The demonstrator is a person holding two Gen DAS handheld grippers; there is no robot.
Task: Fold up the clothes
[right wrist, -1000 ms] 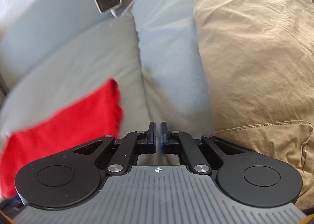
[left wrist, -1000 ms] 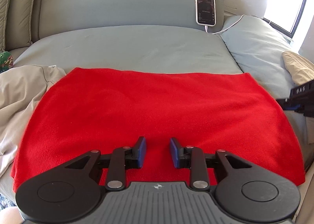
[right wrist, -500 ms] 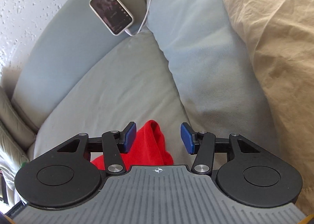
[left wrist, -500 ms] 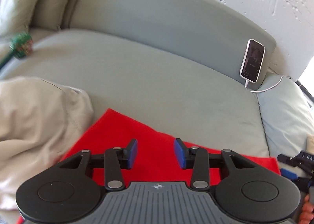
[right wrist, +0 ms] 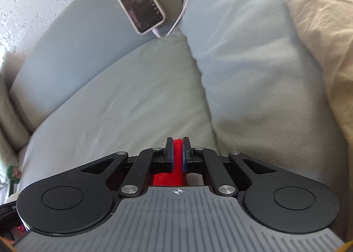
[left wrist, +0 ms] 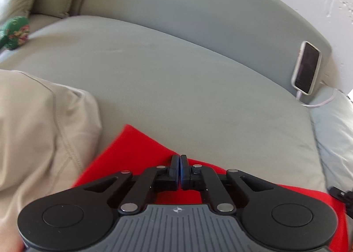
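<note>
Between the pads of the right gripper [right wrist: 177, 152] a red fleece cloth [left wrist: 136, 152] is pinched, the left gripper [left wrist: 178, 168] looks pressed together on its edge; next, I judge, both carry it across

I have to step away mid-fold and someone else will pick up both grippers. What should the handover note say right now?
Left gripper: shut at the far edge of the red cloth; whether it pinches fabric cannot be told.
Right gripper: shut on the red cloth, fabric showing between the fingers.
The cloth lies on the grey sofa cushion, a beige garment beside it on the left.
Done: far edge gripped on the right.
Left: probably bring that edge over to make the fold, then smooth.
</note>
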